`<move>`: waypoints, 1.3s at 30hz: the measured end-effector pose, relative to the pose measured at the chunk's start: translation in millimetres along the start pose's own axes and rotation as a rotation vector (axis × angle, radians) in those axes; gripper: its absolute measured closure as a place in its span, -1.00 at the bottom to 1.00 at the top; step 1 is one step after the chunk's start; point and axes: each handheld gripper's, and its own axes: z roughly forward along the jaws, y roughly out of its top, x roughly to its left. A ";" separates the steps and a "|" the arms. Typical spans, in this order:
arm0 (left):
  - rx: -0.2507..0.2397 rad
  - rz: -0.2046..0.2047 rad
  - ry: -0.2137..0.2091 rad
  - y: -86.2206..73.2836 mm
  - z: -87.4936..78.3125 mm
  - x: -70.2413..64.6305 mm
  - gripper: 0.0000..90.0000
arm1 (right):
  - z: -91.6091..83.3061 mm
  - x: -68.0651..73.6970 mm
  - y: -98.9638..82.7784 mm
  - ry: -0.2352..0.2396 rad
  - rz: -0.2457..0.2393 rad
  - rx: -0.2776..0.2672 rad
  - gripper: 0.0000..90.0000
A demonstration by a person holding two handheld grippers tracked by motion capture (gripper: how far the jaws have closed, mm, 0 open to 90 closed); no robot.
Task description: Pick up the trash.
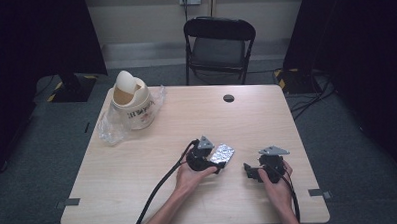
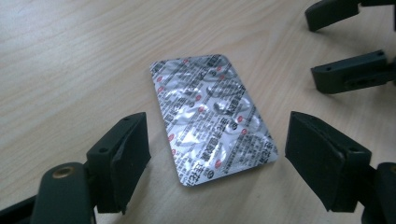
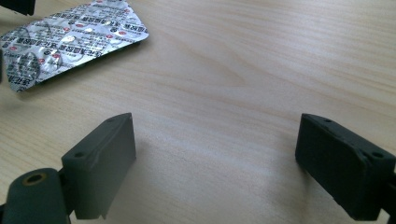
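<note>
A silver foil blister pack (image 1: pixel 222 153) lies flat on the wooden table (image 1: pixel 154 193), near the front middle. My left gripper (image 1: pixel 219 166) sits at the pack's near end, open. In the left gripper view the pack (image 2: pixel 212 116) lies between and just beyond my two black jaws, which do not touch it. My right gripper (image 1: pixel 248 171) rests to the right of the pack, jaws wide open over bare wood (image 3: pixel 224 154). The pack (image 3: pixel 70 39) shows at the top left of the right gripper view. The right gripper's jaws (image 2: pixel 350 46) appear at the top right of the left gripper view.
A cream bin with a swing lid (image 1: pixel 131 102) stands at the table's back left on a clear plastic bag (image 1: pixel 107 130). A round cable hole (image 1: pixel 228 98) is near the back edge. A black folding chair (image 1: pixel 219 46) stands behind the table.
</note>
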 end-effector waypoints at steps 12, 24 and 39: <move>0.058 0.084 0.074 2.7 10.2 -12.4 -0.56 | 0.0 0.0 0.0 0.000 0.000 0.000 -0.75; 0.054 0.087 0.075 2.9 6.6 -8.2 -0.26 | 0.0 0.0 0.0 0.000 0.000 0.000 -0.75; -0.001 0.048 0.046 -1.9 -20.4 10.0 -0.26 | 0.0 0.0 0.0 0.000 0.000 0.000 -0.75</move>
